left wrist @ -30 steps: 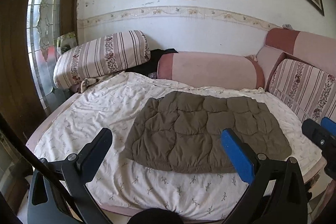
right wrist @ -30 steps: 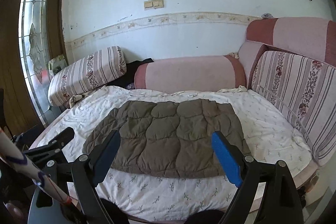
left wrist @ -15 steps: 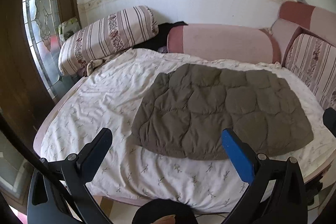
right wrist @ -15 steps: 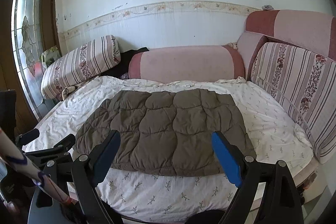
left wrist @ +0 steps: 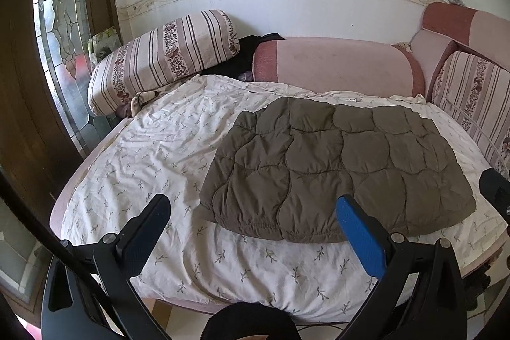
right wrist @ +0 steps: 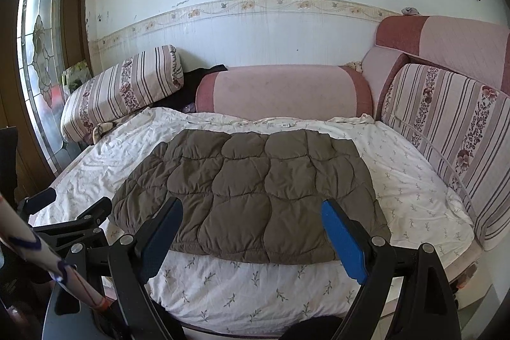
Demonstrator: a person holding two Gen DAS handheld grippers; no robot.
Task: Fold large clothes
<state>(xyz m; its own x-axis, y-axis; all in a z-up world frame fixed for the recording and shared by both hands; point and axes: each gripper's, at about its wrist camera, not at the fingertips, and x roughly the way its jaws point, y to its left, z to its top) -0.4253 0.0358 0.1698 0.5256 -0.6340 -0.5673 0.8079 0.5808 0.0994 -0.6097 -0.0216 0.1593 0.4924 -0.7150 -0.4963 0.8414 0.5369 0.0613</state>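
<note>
Jacket point(right wrist: 251, 190) lay flat mid-frame on the bed point(right wrist: 414, 199), hem toward the lower edge, likely spread so the fold could start from that near edge. Left claw point(left wrist: 251, 222) and right claw point(right wrist: 251, 222) both hung at frame bottom with jaws wide apart, nothing between them, short of the hem, apparently lined up to take it.
</note>
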